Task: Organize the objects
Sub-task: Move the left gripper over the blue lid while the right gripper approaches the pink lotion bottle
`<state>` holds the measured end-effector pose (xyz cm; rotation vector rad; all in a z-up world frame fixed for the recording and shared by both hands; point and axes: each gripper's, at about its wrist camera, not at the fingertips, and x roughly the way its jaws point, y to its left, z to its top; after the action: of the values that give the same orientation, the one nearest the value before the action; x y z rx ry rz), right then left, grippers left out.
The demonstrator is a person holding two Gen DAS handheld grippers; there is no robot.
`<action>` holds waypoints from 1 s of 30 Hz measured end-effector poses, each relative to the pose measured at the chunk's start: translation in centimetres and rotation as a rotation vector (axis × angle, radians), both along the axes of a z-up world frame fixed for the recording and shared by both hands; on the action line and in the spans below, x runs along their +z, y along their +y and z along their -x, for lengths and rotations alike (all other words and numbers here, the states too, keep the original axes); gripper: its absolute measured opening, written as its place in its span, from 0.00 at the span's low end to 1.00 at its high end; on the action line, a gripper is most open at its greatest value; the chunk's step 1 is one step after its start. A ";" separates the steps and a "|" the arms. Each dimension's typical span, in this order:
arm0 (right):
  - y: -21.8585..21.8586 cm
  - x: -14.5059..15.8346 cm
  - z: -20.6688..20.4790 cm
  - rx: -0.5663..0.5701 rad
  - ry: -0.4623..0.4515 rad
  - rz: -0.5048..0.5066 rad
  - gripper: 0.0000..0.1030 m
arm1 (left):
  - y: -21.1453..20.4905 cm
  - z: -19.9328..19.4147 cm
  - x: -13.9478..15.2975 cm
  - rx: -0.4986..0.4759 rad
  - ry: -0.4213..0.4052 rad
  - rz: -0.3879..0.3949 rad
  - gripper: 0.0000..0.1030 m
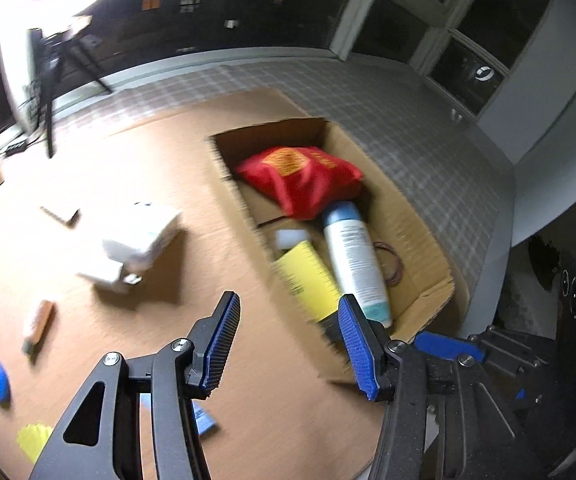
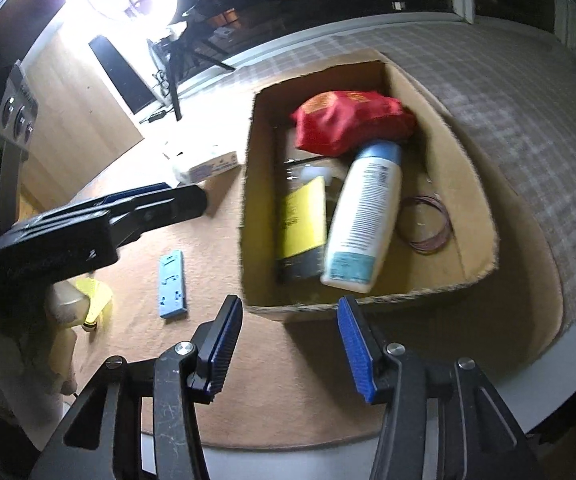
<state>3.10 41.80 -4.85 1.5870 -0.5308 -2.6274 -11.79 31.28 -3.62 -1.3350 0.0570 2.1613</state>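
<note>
Both tongs spread wide, nothing held. Left tongs (image 1: pixel 288 336) hover at lower centre of the frame; the cardboard box (image 1: pixel 420 216) sits just above and right of them on the counter (image 1: pixel 191 184). Inside: red bag (image 1: pixel 300 180), white bottle (image 1: pixel 356 264), yellow packet (image 1: pixel 308 276), wire coil (image 1: pixel 392 264). Right tongs (image 2: pixel 288 336) sit just below the box's near wall (image 2: pixel 352 304). Blue strip (image 2: pixel 172 284) lies left of them; white carton (image 1: pixel 139 240) mid-left, well apart.

Open cardboard box (image 2: pixel 468 184) w/ red bag (image 2: pixel 348 124), white bottle (image 2: pixel 364 216) lying flat, yellow pkg (image 2: pixel 304 216)
</note>
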 end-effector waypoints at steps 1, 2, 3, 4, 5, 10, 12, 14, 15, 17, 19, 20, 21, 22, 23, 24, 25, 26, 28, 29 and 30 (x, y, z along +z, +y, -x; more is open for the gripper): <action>-0.5 0.1 0.2 0.009 0.003 -0.003 0.46 | -0.9 -0.1 0.0 0.014 0.000 -0.001 0.53; -1.0 0.2 0.4 0.019 0.004 -0.003 0.46 | -1.9 -0.1 0.0 0.031 -0.002 -0.001 0.53; -1.7 0.2 0.6 0.029 0.005 -0.004 0.47 | -3.4 -0.2 0.1 0.054 -0.004 0.000 0.53; -2.1 0.2 0.7 0.039 0.006 -0.004 0.47 | -4.4 -0.2 0.1 0.069 -0.004 0.000 0.53; -2.8 0.3 1.0 0.051 0.008 -0.006 0.47 | -5.5 -0.3 0.1 0.086 -0.004 0.001 0.53; -5.9 0.5 2.4 0.105 0.011 0.001 0.48 | -12.9 -0.7 0.7 0.207 0.001 0.004 0.53; -7.3 0.6 2.9 0.128 0.013 0.004 0.48 | -15.8 -0.8 0.8 0.257 0.000 0.004 0.53; -8.6 0.5 3.5 0.149 0.012 0.005 0.50 | -18.9 -1.0 0.9 0.311 0.000 0.004 0.53; -9.3 0.5 3.9 0.158 0.008 0.007 0.50 | -21.0 -1.2 0.9 0.347 -0.002 0.000 0.53; -10.4 0.3 4.6 0.173 0.003 0.014 0.50 | -23.8 -1.4 0.8 0.398 -0.007 -0.009 0.53; -11.4 0.2 5.4 0.181 -0.002 0.017 0.50 | -27.0 -1.6 0.7 0.455 -0.013 -0.016 0.53; -11.9 0.2 5.6 0.184 -0.002 0.019 0.50 | -28.7 -1.8 0.7 0.483 -0.013 -0.018 0.53; -12.4 0.2 5.8 0.187 -0.002 0.022 0.50 | -30.0 -2.0 0.7 0.505 -0.015 -0.024 0.53; -12.9 0.2 6.0 0.189 -0.001 0.021 0.50 | -31.1 -2.1 0.7 0.524 -0.015 -0.028 0.53; -13.4 0.3 6.3 0.193 0.000 0.016 0.50 | -32.1 -2.2 0.8 0.540 -0.013 -0.031 0.53; -13.8 0.3 6.4 0.195 0.002 0.012 0.50 | -33.5 -2.2 0.9 0.564 -0.008 -0.033 0.53; -14.2 0.3 6.6 0.198 0.003 0.008 0.50 | -34.4 -2.3 0.9 0.578 -0.005 -0.034 0.53; -14.6 0.3 6.9 0.201 0.004 0.005 0.50 | -35.2 -2.3 1.0 0.590 -0.001 -0.034 0.53; -15.2 0.4 7.3 0.205 0.007 0.003 0.50 | -37.2 -2.1 1.2 0.624 0.006 -0.036 0.53; -15.4 0.4 7.5 0.206 0.010 0.003 0.50 | -37.8 -1.9 1.3 0.636 0.009 -0.036 0.53; -15.6 0.5 7.6 0.206 0.013 0.002 0.50 | -38.6 -1.7 1.3 0.649 0.012 -0.034 0.53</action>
<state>-4.52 26.23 -4.32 1.5325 -0.3483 -2.4828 -10.05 -7.34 -2.29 -1.4580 -0.4672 2.6757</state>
